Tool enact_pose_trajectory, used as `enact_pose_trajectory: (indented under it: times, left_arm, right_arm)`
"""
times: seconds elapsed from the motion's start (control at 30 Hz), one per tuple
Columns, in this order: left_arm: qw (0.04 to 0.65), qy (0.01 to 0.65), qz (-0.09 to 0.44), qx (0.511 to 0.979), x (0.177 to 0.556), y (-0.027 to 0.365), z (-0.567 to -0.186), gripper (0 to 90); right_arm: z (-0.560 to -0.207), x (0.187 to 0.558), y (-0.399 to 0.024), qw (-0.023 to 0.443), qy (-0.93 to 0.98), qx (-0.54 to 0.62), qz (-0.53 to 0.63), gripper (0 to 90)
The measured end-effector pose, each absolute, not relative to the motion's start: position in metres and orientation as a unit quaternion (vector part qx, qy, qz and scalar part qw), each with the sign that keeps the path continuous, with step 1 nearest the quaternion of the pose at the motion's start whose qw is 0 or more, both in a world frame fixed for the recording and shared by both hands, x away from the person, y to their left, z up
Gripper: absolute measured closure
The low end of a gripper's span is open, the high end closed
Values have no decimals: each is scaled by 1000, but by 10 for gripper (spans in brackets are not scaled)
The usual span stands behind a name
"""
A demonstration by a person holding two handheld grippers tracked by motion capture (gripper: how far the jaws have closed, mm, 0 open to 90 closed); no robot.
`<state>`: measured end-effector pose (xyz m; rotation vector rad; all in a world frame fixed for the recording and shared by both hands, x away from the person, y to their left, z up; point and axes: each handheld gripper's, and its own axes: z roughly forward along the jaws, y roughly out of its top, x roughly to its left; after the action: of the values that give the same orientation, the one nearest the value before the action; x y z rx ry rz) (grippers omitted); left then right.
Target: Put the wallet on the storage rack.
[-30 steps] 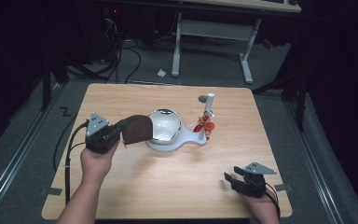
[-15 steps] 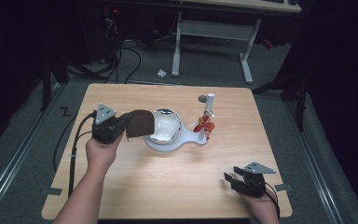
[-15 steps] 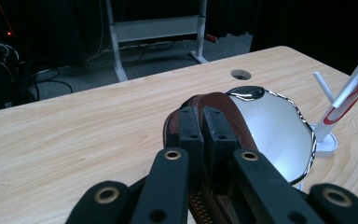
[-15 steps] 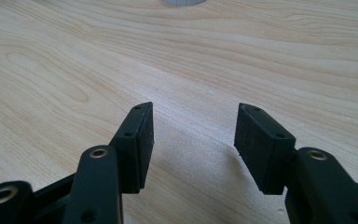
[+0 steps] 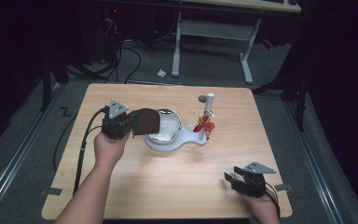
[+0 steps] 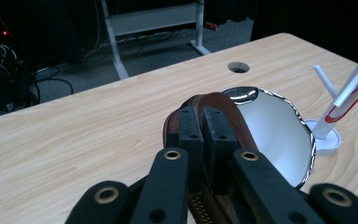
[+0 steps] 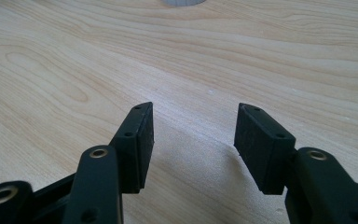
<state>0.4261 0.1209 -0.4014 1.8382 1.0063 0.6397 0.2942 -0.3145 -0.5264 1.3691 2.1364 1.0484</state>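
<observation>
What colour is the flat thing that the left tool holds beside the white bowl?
Dark reddish brown, like leather; it shows best in the left gripper view.

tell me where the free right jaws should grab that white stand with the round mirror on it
Judging by its shape, take the white stand by its upright post, coming level from the right gripper's side. The post is slim and standing clear; the mirror is wide, and the left gripper holds a brown pouch against it.

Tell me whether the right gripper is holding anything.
No: in the right gripper view the right gripper has its fingers spread apart over the bare table, with nothing between them.
</observation>
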Motion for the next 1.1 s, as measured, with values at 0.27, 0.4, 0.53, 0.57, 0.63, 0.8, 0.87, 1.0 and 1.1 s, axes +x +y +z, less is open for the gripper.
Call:
enact_pose_trajectory:
  times: [0.27,0.4,0.53,0.57,0.63,0.8,0.87,1.0,1.1]
  left_arm:
    - [438,422,255,752,432,110,-407,870]
    - [428,425,262,753,434,101,-408,870]
    - [424,432,263,751,437,92,-409,869]
    - [423,433,263,751,438,90,-410,869]
    - [419,433,265,752,440,87,-412,869]
    - [418,442,267,747,443,80,-415,868]
    - [418,445,270,745,443,78,-416,866]
    - [417,448,273,742,443,74,-420,865]
    - [421,448,275,739,443,73,-420,867]
  right_arm:
    - [-526,294,-314,197,763,489,375,477]
    - [-526,294,-314,196,763,488,375,477]
    - [-526,294,-314,195,763,489,376,477]
    - [-526,294,-314,195,763,488,376,477]
    - [-526,294,-314,196,762,488,377,477]
    - [-525,293,-315,196,762,488,379,477]
    - [-525,292,-314,197,763,486,379,477]
    - [-525,292,-314,197,762,486,379,477]
    - [-525,292,-314,195,762,488,378,477]
